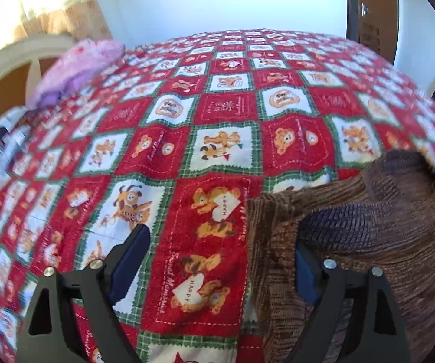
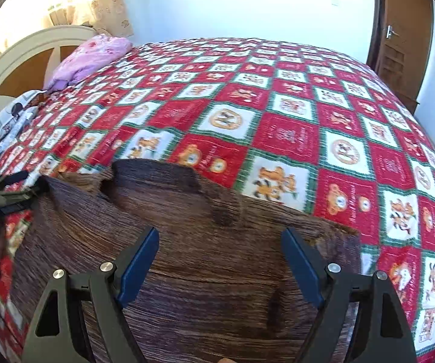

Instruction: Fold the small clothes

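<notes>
Left wrist view: left gripper point(image 1: 220, 242), fingers spread wide, above the red checked bedspread point(image 1: 217, 121); brown ribbed garment point(image 1: 384, 236) lies at the near right, draped over the right finger, not pinched; pink bundle point(image 1: 78, 66) near the headboard point(image 1: 21, 51). Right wrist view: right gripper point(image 2: 220, 242), fingers spread, nothing pinched, over the garment point(image 2: 187, 227) lying flat toward the bedspread's point(image 2: 278, 106) near edge; the other gripper point(image 2: 8, 190) at its left edge.

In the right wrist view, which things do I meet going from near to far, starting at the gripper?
right gripper → brown knitted garment → red checked bedspread → pink bundle of cloth by the headboard → white wall
</notes>
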The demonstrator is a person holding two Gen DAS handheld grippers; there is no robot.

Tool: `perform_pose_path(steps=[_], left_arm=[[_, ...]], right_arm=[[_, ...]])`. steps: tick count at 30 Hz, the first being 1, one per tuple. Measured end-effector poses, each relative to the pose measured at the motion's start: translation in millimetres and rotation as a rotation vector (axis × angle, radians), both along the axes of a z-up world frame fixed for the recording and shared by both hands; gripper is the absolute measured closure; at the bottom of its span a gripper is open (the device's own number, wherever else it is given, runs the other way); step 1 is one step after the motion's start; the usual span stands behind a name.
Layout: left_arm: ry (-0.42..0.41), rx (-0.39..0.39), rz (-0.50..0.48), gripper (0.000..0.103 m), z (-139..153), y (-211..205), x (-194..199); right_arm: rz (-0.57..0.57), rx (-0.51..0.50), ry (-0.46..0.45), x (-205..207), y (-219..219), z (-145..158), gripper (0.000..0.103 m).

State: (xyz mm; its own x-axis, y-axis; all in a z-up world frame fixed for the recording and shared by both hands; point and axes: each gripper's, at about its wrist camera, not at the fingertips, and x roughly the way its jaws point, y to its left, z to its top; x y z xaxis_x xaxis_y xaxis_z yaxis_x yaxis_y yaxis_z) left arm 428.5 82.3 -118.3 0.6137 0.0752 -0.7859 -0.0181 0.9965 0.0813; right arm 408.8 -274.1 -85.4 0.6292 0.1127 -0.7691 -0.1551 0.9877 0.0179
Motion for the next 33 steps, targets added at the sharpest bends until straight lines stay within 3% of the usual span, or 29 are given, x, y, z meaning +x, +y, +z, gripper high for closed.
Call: perform_pose_path(steps=[1, 4, 8, 11, 14, 17, 21, 23, 24, 28, 31, 33], left_arm=[[0.026, -0.066, 0.011, 0.005, 2, 9, 2], [0.088, -0.218, 0.006, 0.003, 2, 25, 5], [0.112, -0.345, 0.016, 0.003, -1, 37, 4], [0.139, -0.353, 0.033, 0.003, -10, 36, 7], [0.260, -0.345, 0.018, 0.003, -31, 21, 18], [0.270, -0.388, 0.041, 0.003, -34, 17, 23], [0.273, -0.689, 0.110, 0.002, -34, 34, 26], [0.254, -0.805, 0.133, 0.002, -34, 40, 23], [0.215, -0.821, 0.148, 0.002, -30, 41, 19], [0.118, -0.692, 0.104, 0.002, -12, 30, 9], [0.031, -0.515, 0.014, 0.002, 6, 13, -11], [0.002, -0.400, -0.056, 0.002, 11, 2, -24]], right_arm=[[-0.006, -0.003, -0.014, -4, -4, 1, 0.019], [0.014, 0.089, -0.015, -16, -15, 5, 0.019], [0.071, 0.146, 0.012, -42, -23, 4, 0.019], [0.128, 0.137, 0.075, -57, -27, -7, 0.019], [0.142, 0.080, 0.112, -64, -26, -21, 0.019], [0.144, 0.011, 0.117, -61, -27, -30, 0.019], [0.030, -0.015, 0.075, -35, -49, -27, 0.019], [-0.062, -0.023, 0.011, -18, -67, -17, 0.019], [-0.108, -0.012, -0.018, -12, -76, -12, 0.019], [-0.218, 0.101, -0.122, -11, -103, 11, 0.019], [-0.159, 0.134, -0.135, -29, -97, 16, 0.019], [-0.098, 0.071, -0.113, -38, -82, 13, 0.019]])
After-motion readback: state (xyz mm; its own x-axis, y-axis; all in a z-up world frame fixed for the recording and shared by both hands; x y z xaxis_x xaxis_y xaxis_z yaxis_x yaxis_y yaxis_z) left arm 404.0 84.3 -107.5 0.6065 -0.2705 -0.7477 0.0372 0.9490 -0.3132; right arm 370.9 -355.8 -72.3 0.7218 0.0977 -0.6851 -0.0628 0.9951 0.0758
